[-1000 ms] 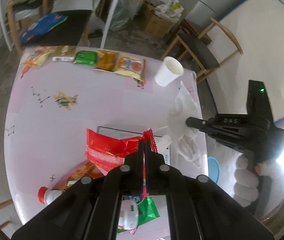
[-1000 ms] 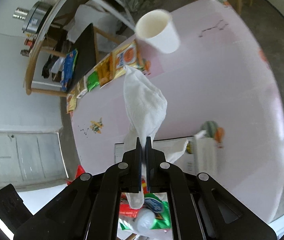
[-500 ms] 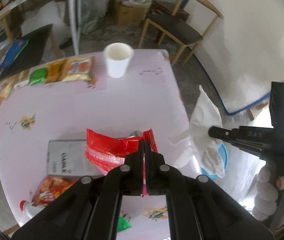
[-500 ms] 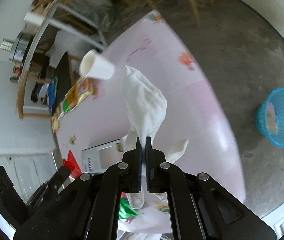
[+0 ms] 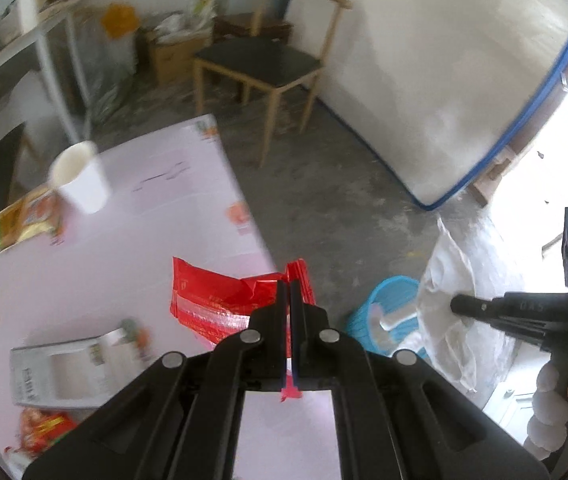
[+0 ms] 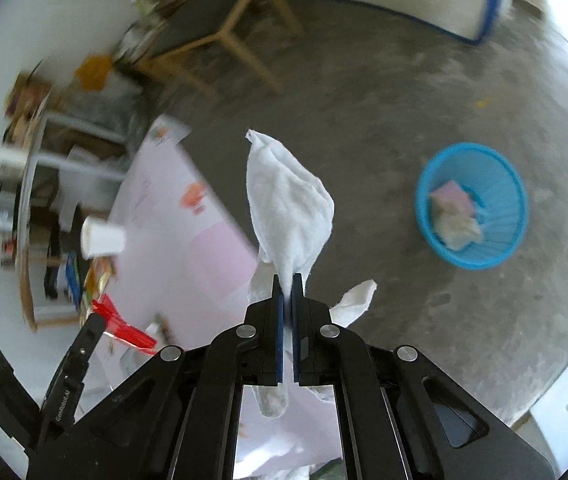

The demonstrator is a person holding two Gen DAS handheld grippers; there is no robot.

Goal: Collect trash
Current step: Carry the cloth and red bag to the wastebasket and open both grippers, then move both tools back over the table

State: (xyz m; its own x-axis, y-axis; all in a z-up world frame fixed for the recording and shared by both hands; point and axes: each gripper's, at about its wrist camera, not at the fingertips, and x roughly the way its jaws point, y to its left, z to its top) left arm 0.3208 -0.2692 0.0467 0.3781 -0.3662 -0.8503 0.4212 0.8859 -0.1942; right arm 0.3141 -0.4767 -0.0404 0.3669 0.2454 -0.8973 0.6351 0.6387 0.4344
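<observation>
Blue basket [image 6: 471,205] on the floor lies ahead and to the right of the right gripper [image 6: 287,280], clamped on a white tissue [image 6: 287,200], nearer than the left gripper [image 5: 288,284], pinching a red wrapper [image 5: 220,300] over the table edge [image 5: 244,200].

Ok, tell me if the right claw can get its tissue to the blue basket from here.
Probably yes: the right claw, shut on the white tissue, hangs over bare floor, and nothing stands between it and the open blue basket.

Black hand-held gripper [image 5: 288,284], silver screws, white glove [image 5: 551,412]
</observation>
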